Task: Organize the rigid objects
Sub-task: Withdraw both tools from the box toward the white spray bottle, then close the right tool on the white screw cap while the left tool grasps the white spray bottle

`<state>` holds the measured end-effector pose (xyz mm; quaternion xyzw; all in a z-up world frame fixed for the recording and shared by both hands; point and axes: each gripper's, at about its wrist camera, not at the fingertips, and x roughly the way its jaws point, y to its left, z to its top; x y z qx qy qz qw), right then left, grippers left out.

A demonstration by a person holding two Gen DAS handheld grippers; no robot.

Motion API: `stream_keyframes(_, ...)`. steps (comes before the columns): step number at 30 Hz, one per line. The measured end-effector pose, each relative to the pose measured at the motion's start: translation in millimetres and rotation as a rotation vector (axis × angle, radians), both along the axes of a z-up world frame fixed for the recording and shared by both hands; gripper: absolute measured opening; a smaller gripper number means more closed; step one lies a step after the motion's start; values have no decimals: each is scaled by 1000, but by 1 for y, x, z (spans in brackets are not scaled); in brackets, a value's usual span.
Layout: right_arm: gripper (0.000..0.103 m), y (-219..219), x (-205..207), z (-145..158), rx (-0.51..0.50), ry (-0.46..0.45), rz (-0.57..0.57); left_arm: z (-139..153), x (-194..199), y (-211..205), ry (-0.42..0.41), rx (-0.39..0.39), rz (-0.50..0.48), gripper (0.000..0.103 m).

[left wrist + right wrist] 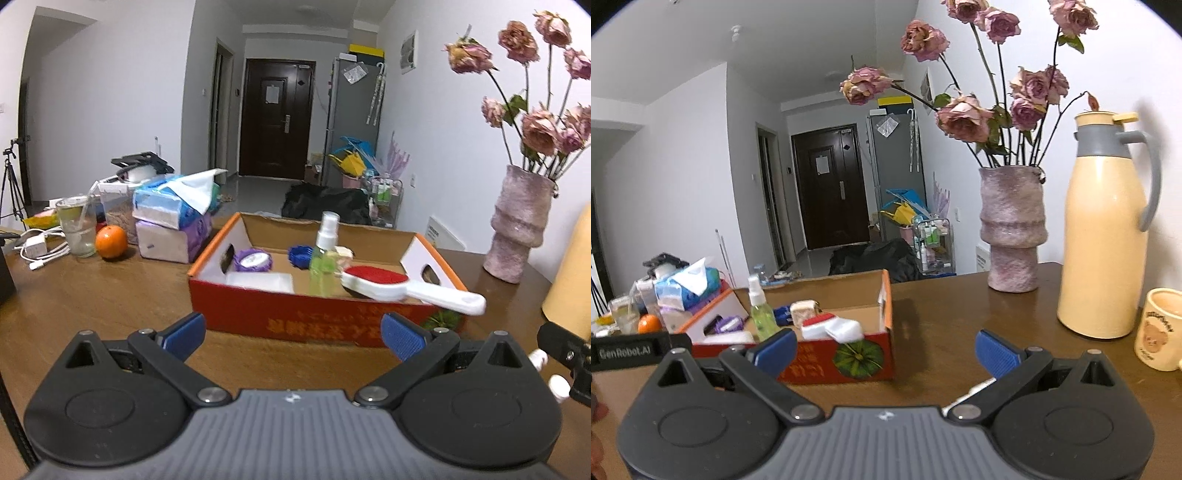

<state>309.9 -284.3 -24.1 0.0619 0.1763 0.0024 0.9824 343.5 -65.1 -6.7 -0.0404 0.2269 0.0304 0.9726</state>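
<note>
Both grippers, left (291,334) and right (884,350), spread wide, empty; lint brush (402,287) overhangs box (295,317) rim, a nudge could tip it onto table (110,295).

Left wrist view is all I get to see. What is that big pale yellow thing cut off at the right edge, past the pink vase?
Observer: It is a tall cream thermos jug with a grey collar and handle. It stands upright on the table, to the right of the vase.
Operator: Is there anything else over there that I'm missing?
Observer: Yes, a cream mug with a bear drawing stands just right of the jug.
Operator: Is the other tool holding something?
Observer: No, the right gripper is open and empty.
</note>
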Motion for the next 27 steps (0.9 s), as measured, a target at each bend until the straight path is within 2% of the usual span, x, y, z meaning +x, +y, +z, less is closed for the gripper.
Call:
stream_keyframes(14, 103, -50, -31, -20, -83, 44, -7, -17, -15, -54, 46, 22, -68, 103)
stream_keyframes(21, 101, -77, -29, -36, -108, 112, -11, -30, -13, -81, 77, 50, -105, 103)
stream_keyframes(27, 94, -90, -17, -49, -140, 173, 5, -39, -8, -97, 104, 51, -127, 103)
